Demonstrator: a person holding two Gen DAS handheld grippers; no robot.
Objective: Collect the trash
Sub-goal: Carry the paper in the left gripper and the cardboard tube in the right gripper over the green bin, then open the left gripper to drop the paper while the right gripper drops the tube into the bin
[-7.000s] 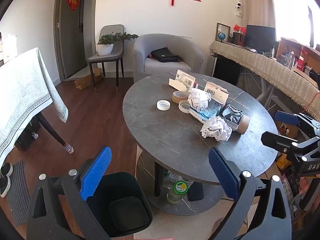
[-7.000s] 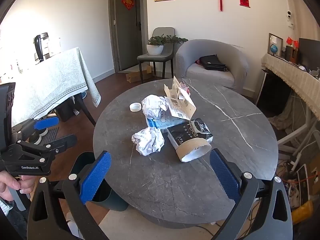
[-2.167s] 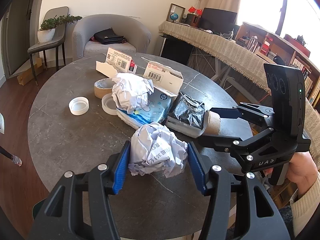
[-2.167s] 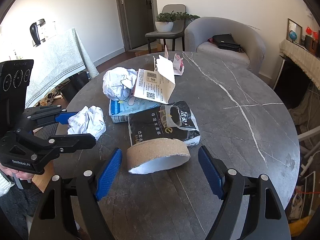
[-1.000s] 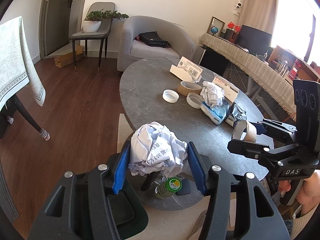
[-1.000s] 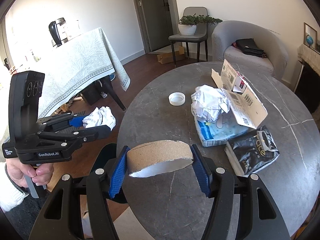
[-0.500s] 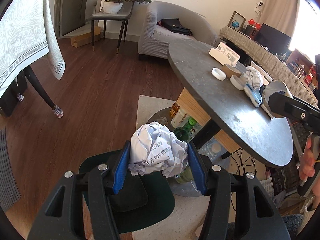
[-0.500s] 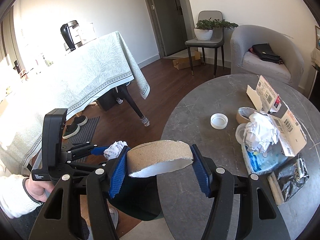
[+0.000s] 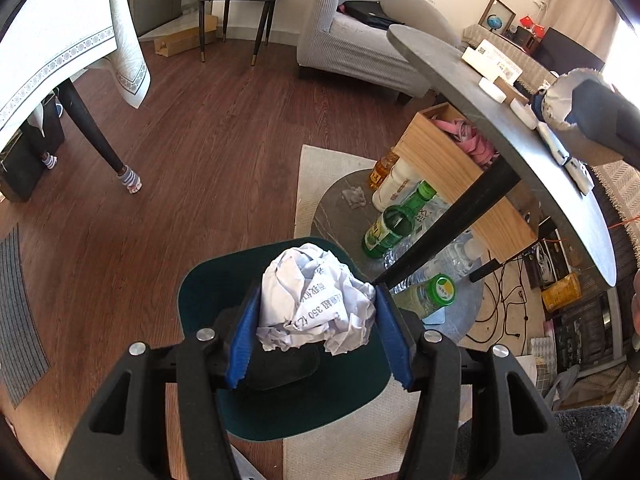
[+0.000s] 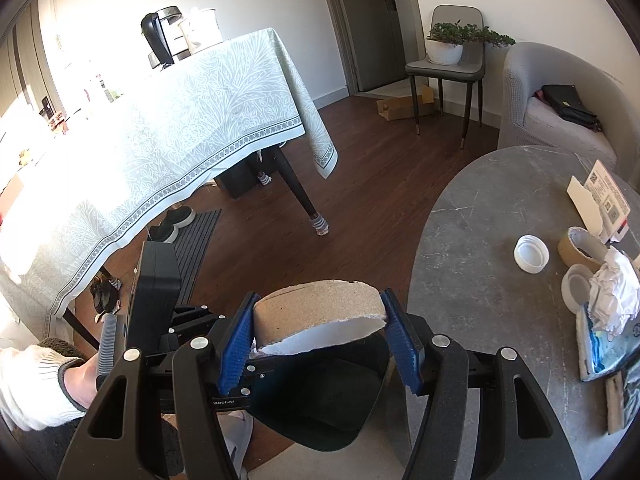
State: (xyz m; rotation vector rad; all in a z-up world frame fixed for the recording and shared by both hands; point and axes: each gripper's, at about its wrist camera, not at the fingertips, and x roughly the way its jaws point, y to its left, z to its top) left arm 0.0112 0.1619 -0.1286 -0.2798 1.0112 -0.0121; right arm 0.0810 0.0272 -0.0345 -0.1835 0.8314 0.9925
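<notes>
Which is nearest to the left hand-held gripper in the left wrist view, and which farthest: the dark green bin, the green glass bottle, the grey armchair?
Measured from the left hand-held gripper, which grips the crumpled paper ball:
1. Dark green bin: directly below the gripper.
2. Green glass bottle: up and right, on the shelf under the round table.
3. Grey armchair: across the wooden floor, at the top.

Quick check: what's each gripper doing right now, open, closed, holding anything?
Left gripper: closed on the crumpled paper ball, above the dark green bin.
Right gripper: closed on the cardboard tape core.
</notes>
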